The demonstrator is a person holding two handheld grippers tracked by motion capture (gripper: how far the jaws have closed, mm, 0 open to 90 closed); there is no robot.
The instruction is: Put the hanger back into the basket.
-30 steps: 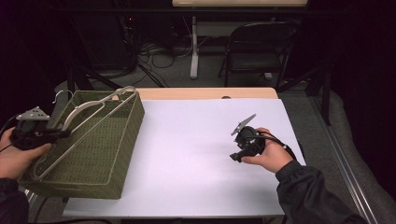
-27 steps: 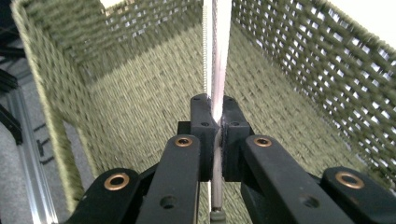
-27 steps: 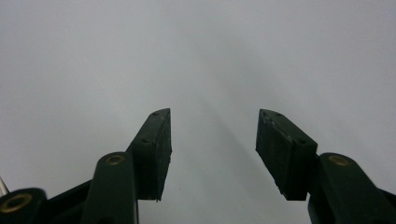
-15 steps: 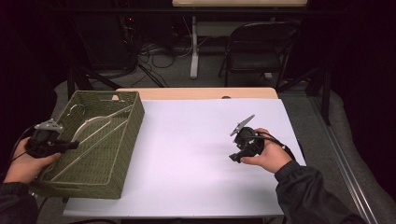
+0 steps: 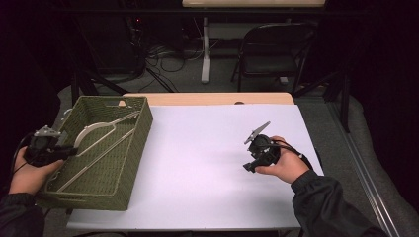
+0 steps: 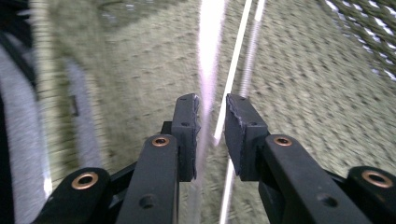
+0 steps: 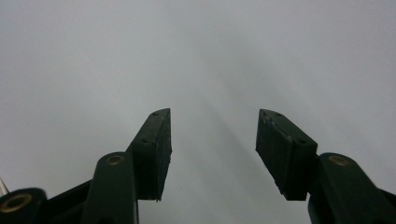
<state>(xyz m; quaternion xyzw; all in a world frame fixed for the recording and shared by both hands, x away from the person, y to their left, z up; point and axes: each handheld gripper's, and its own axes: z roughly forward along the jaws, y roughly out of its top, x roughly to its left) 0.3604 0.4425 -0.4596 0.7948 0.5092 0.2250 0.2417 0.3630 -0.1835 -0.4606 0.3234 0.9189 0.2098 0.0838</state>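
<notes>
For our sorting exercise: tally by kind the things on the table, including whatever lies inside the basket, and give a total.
Green woven basket: 1
Pale clothes hangers in the basket: 2, as far as the high view shows
Total: 3

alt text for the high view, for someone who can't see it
A person's left gripper reaches over the near left wall of a green woven basket holding white hangers, at the left of a white table. The right gripper rests in the other hand on the bare tabletop. A folding chair stands beyond, in the dark.
</notes>
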